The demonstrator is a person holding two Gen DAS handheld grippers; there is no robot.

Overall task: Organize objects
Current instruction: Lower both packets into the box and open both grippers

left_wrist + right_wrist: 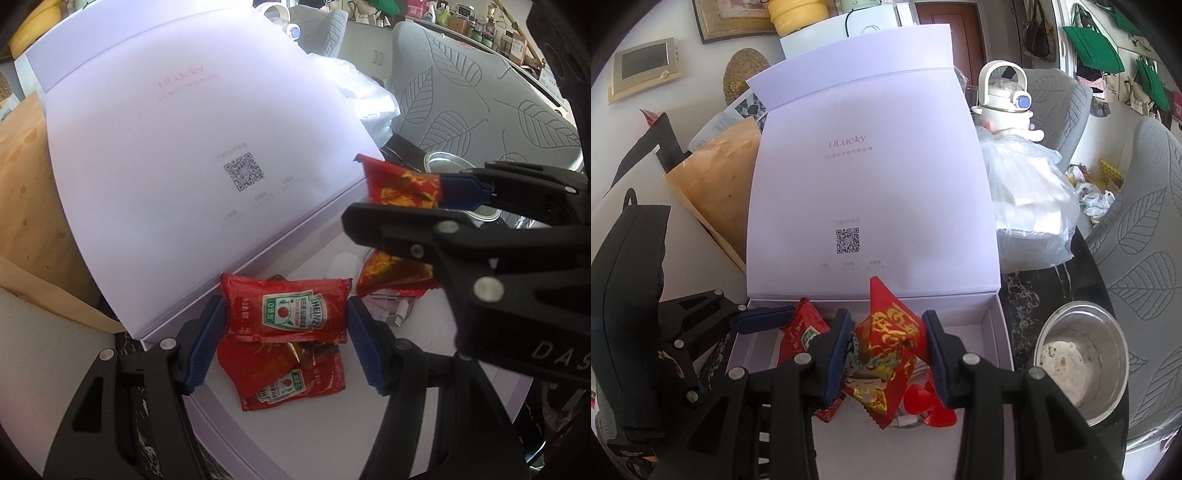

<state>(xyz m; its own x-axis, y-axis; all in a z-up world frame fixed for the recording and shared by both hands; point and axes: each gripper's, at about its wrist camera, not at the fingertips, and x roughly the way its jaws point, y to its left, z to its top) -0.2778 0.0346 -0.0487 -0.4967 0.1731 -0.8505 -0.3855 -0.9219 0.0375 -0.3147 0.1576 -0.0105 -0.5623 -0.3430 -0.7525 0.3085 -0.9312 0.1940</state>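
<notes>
Holding a red Heinz ketchup sachet (286, 312) crosswise, the left gripper (286, 325) has its blue-padded jaws clamped on the sachet's two short ends, above the floor of a white lidded cardboard box (993, 332). Second ketchup sachet (295, 387) and a plain red packet (255, 369) lie on the box floor directly below it. Right gripper (888, 354) has its jaws clamped on a red snack packet with gold lettering and a cartoon face (886, 350), held tilted, one corner up, over the box's middle. More red items under it, too hidden to tell apart. Box lid (871, 184) stands open and upright behind, QR code printed inside. Steel bowl (1082, 362) sits on the dark marbled worktop (1019, 295) just right of the box; clear plastic bag (1027, 206) behind the bowl; brown paper bag (716, 192) left of the lid
</notes>
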